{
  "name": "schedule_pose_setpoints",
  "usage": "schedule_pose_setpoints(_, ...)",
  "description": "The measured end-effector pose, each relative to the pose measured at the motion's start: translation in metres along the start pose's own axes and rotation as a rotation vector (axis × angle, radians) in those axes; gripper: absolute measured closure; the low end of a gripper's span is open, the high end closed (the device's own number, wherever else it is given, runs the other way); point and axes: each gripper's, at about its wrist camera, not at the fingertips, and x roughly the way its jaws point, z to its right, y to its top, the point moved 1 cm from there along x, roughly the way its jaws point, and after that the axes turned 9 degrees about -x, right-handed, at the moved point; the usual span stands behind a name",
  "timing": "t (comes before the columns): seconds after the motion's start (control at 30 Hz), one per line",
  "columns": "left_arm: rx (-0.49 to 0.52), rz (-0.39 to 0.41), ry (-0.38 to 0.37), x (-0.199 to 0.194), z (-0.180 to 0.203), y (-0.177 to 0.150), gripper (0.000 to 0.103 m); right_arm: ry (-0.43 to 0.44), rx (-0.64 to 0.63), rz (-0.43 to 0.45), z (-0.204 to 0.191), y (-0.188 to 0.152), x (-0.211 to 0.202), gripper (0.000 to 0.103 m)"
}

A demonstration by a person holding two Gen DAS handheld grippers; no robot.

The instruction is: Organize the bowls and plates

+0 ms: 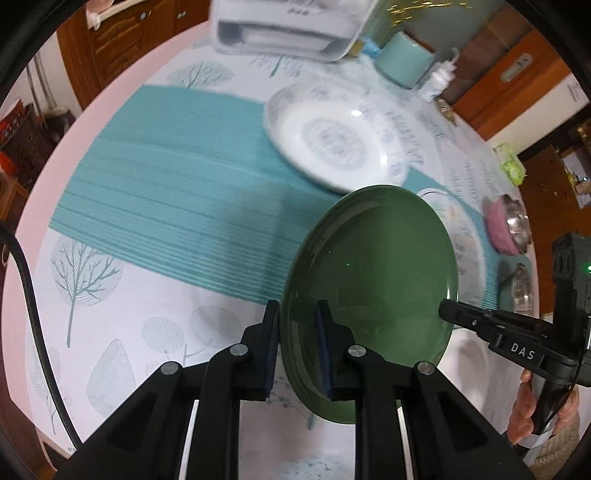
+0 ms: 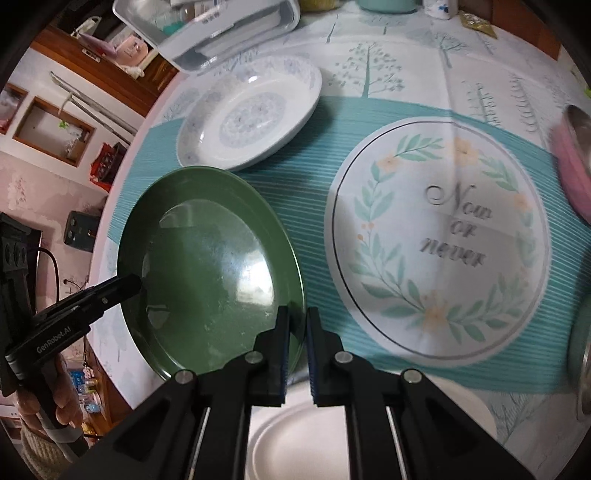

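Observation:
A green plate (image 1: 373,280) is held above the table, tilted, by both grippers. My left gripper (image 1: 297,325) is shut on its left rim; it also shows in the right wrist view (image 2: 136,286). My right gripper (image 2: 297,332) is shut on the opposite rim of the green plate (image 2: 210,266); it also shows in the left wrist view (image 1: 443,308). A white plate with a blue floral pattern (image 1: 332,136) (image 2: 247,114) lies on the teal mat beyond. A white dish (image 2: 303,439) lies below my right gripper.
A round "Now or never" print (image 2: 436,240) marks the teal mat (image 1: 166,192). A pink bowl with a steel liner (image 1: 506,229) (image 2: 572,162) sits at the right. A white dish rack (image 1: 288,26) (image 2: 207,29) and a teal mug (image 1: 404,59) stand at the back.

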Motion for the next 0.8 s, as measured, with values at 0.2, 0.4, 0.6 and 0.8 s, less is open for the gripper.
schedule_pose_setpoints(0.2,0.1,0.054,-0.03,-0.034,0.049,-0.014,0.086,-0.034,0.019,0.075,0.01,-0.021,-0.05,0.094)
schedule_pose_setpoints(0.4,0.193,0.062,-0.096,-0.054,0.101,-0.041,0.086,-0.069,0.081,0.153,0.037,-0.055,-0.101,0.094)
schedule_pose_setpoints(0.6,0.28,0.011,-0.108,-0.045,0.14,-0.079,0.086,-0.108,0.12,0.165,0.064,-0.102,-0.129,0.094)
schedule_pose_setpoints(0.8,0.285,-0.062,-0.102,-0.021,0.148,-0.118,0.086,-0.125,0.149,0.129,0.081,-0.145,-0.126,0.094)
